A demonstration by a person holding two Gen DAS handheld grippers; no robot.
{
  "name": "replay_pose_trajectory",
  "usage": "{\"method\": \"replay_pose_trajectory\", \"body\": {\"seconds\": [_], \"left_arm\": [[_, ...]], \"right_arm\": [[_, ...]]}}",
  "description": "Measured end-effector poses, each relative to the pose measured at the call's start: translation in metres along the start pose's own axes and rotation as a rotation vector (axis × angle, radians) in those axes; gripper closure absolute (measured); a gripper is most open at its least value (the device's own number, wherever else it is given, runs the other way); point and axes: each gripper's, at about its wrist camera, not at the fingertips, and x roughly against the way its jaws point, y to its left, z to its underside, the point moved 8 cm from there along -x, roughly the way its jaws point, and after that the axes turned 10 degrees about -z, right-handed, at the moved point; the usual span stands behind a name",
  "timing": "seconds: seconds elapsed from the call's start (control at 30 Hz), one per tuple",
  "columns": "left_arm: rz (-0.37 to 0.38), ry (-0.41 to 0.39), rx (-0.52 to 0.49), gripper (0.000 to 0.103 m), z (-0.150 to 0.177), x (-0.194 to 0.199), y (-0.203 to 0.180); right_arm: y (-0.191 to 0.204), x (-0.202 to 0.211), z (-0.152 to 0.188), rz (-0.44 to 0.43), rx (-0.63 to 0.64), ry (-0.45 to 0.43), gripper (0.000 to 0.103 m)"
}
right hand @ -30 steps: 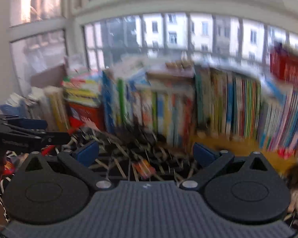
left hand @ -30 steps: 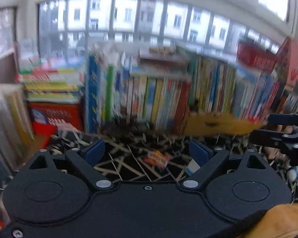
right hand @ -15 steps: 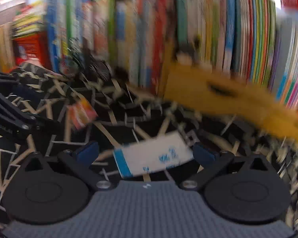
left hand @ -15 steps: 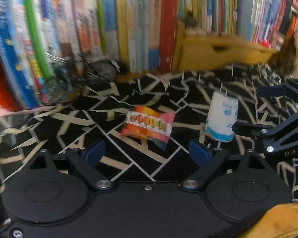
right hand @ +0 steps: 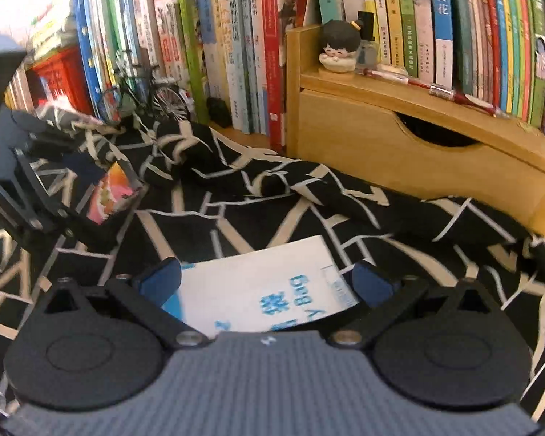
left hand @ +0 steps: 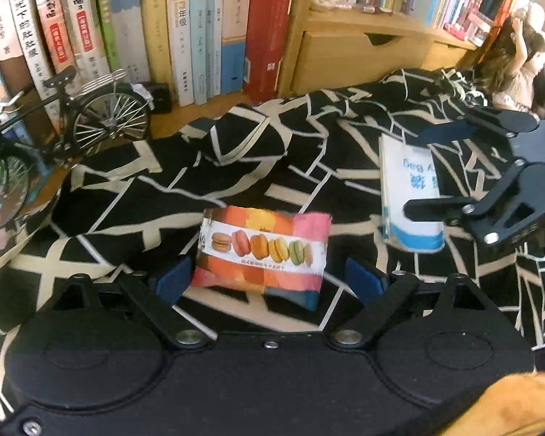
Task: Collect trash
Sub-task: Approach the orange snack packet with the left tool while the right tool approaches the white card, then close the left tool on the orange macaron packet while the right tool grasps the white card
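Left wrist view: both tongs spread over wrappers

We hold the left gripper (left hand: 269,278) wide around the macaron packet (left hand: 261,250) on the patterned cloth (left hand: 127,196); our right gripper (right hand: 267,283), equally spread, straddles the white-blue sachet (right hand: 265,292), likely readying simultaneous pinches.

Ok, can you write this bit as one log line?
left hand-held gripper: open around macaron packet | right hand-held gripper: open around white packet | cloth: underneath

The white packet (right hand: 269,290) reads "Bag" (upside down); two book spines (left hand: 214,36) show "2".
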Motion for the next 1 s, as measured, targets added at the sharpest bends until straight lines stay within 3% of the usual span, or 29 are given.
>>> {"method": "replay_pose_trajectory", "body": {"seconds": [0.2, 0.27, 0.43, 0.57, 0.77, 0.93, 1.0], "left_arm": [[-0.011, -0.025, 0.007, 0.01, -0.006, -0.006, -0.001], [-0.013, -0.04, 0.003, 0.012, -0.006, -0.005, -0.001], [-0.072, -0.086, 0.046, 0.037, -0.001, 0.002, 0.008], [-0.064, -0.067, 0.124, 0.037, 0.0, 0.008, 0.015], [-0.088, -0.068, 0.063, 0.036, 0.009, 0.014, 0.005], [-0.092, -0.068, 0.07, 0.036, 0.009, 0.015, 0.003], [-0.093, -0.067, 0.072, 0.036, 0.009, 0.014, 0.004]], "right_arm": [[0.006, -0.016, 0.006, -0.052, 0.097, 0.09, 0.0], [0.004, -0.018, 0.006, -0.065, 0.066, 0.079, 0.0], [0.005, -0.019, 0.006, -0.042, 0.043, 0.079, 0.0], [0.007, -0.017, 0.008, -0.031, 0.028, 0.092, 0.0], [0.024, -0.011, 0.017, -0.069, 0.079, 0.122, 0.0], [0.019, -0.007, 0.009, -0.117, -0.059, 0.115, 0.0], [0.021, -0.007, 0.007, -0.137, -0.059, 0.122, 0.0]]}}
